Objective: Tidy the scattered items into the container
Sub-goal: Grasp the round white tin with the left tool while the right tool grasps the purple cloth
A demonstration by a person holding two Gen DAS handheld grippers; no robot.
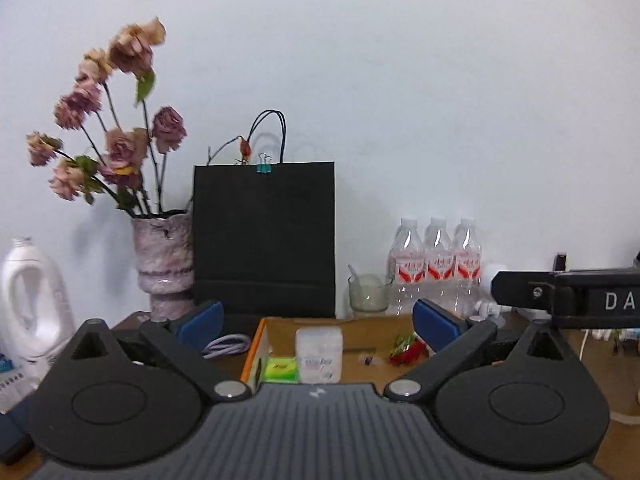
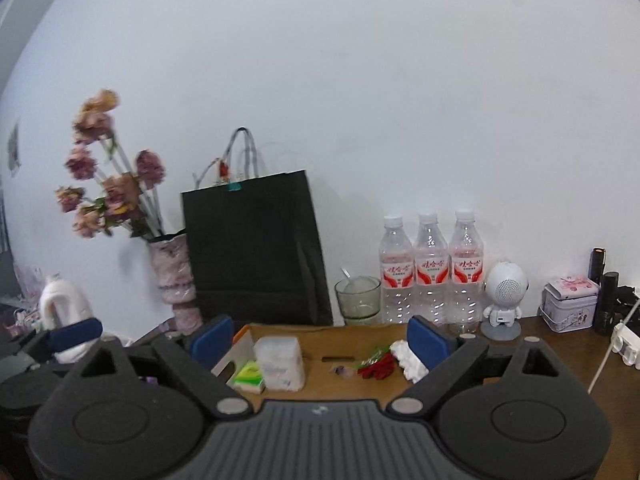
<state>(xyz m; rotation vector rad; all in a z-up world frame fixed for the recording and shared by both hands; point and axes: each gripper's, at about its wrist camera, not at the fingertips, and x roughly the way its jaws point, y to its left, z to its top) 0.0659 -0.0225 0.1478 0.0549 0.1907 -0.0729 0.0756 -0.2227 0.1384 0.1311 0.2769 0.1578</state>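
- Blue pads on both tools stand wide apart with nothing between them: the left gripper [image 1: 318, 322] and the right gripper [image 2: 320, 338] are both empty, held side by side, tipped slightly down toward the desk.
- Cardboard box [image 2: 320, 334] lies straight ahead of both and below the fingertips; its brown floor fills the gap between each pair of pads, so this looks like the container.
- Already on that floor, near to far and left to right: a green packet [image 1: 280, 370], a white tissue pack [image 1: 319, 354] touching it, some small dark bits I cannot make out, a red wrapper [image 1: 406, 352], and, seen from the right tool, a crumpled white wad [image 2: 408, 360] just inside its right-hand pad.
- Outside the box, a pale purple cable [image 1: 226, 346] lies coiled on the desk against the box's orange left wall, just by the left gripper's left pad. Its loops run left to right, across the line of the fingers.
- My guess: the cable is what remains to tidy, and the left gripper is clearly nearer; it needs a short swing left and down, with the box then just to its right.
- Behind stand a black bag [image 1: 264, 240], a vase [image 1: 164, 264] and water bottles [image 1: 438, 268], well clear.
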